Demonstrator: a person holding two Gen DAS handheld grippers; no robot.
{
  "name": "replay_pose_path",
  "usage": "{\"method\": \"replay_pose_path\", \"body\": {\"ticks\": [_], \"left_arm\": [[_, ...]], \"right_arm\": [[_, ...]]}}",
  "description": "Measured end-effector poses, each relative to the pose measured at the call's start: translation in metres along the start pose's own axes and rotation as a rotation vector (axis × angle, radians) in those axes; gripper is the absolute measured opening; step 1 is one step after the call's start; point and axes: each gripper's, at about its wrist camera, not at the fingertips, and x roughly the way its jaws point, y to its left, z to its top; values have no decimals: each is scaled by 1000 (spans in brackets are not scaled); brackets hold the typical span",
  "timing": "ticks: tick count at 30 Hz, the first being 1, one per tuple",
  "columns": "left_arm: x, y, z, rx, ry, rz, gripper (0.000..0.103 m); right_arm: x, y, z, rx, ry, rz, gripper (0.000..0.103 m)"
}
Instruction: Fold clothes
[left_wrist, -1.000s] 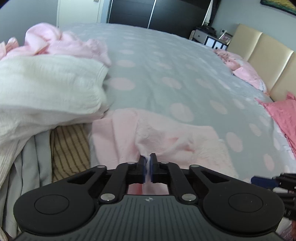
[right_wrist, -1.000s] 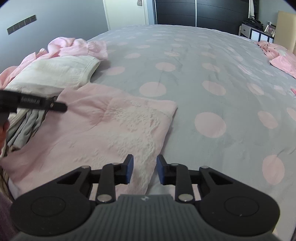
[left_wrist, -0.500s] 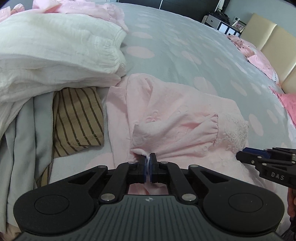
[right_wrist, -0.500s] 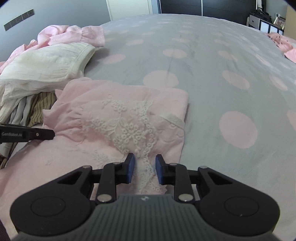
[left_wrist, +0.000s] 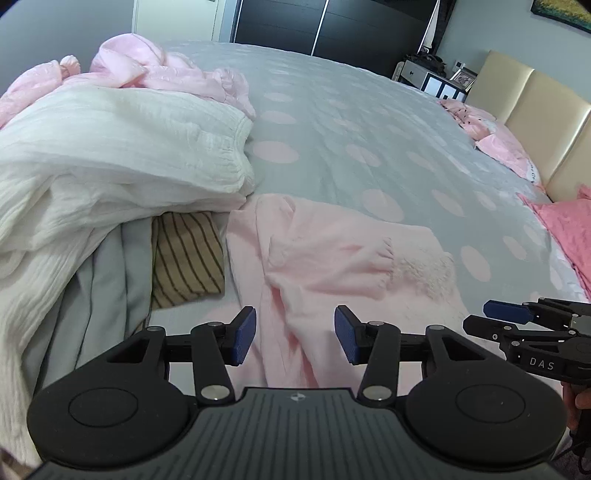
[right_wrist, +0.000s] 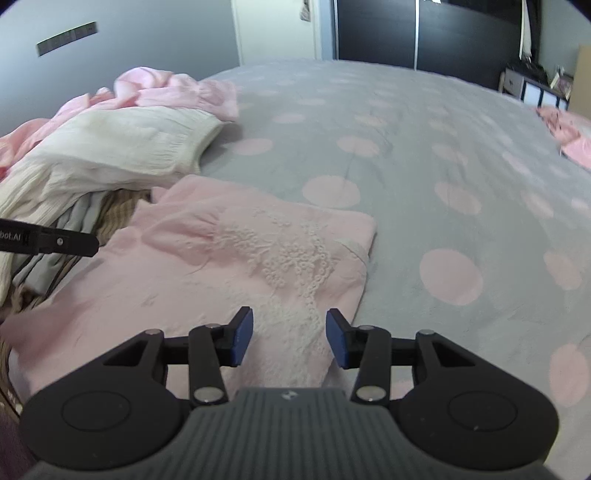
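A pale pink garment (left_wrist: 332, 251) with a lace panel (right_wrist: 291, 251) lies folded over on the grey dotted bedspread (left_wrist: 351, 129). My left gripper (left_wrist: 295, 334) hovers at the garment's near edge with its jaws opening. The cloth lies below the gap and the blue pads do not press on it. My right gripper (right_wrist: 290, 334) stands over the lace end, its jaws also opening with nothing pinched. Each gripper shows in the other's view: the right gripper (left_wrist: 509, 314) at the right edge, the left gripper (right_wrist: 74, 242) at the left edge.
A heap of white ribbed clothes (left_wrist: 110, 147) lies left of the garment, with a brown striped cloth (left_wrist: 184, 254) and grey fabric under it. Crumpled pink clothes (left_wrist: 159, 70) lie behind the heap. More pink items (left_wrist: 495, 140) lie by the beige headboard (left_wrist: 535, 110).
The left gripper, shut on a fold of the pink garment before, has let it go and opened. The right jaws have widened. Both views have drawn back from the garment.
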Motion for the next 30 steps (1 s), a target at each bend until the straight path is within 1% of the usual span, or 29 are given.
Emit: {"method": "replay_pose_path", "body": {"ticks": [2,4,8,11,14,19,22,24,25,29,30], "left_arm": [[-12,-2,-7,0,-5,-18,47],[-24,-4,-14,5,-9,-35,53],[-42,-1,-33,5,-7,-25,54],[-56,4,-49,-12,4,-22,54],[-67,3,-65,10,19,-23,54],[-63,-8,-86,138,81,6,53],[-53,-16,-98,218,121,17,53],[-43,-24,-106,290,155,31,53],[-37,-30,-112,346,168,56,53],[-19,-50,-129,541,172,135,50],[-15,-54,-133,583,171,151,48]], "right_arm": [[-18,6,-7,-24,-12,16,51],[-35,13,-18,-56,-18,33,53],[-58,30,-42,-145,-4,61,60],[-65,42,-63,-222,28,67,61],[-68,49,-80,-264,55,70,61],[-73,52,-95,-267,81,75,61],[-74,57,-100,-301,81,67,64],[-72,62,-105,-344,87,54,65],[-70,65,-107,-372,92,46,65],[-63,77,-120,-508,99,4,66],[-61,81,-123,-549,98,-7,66]]}}
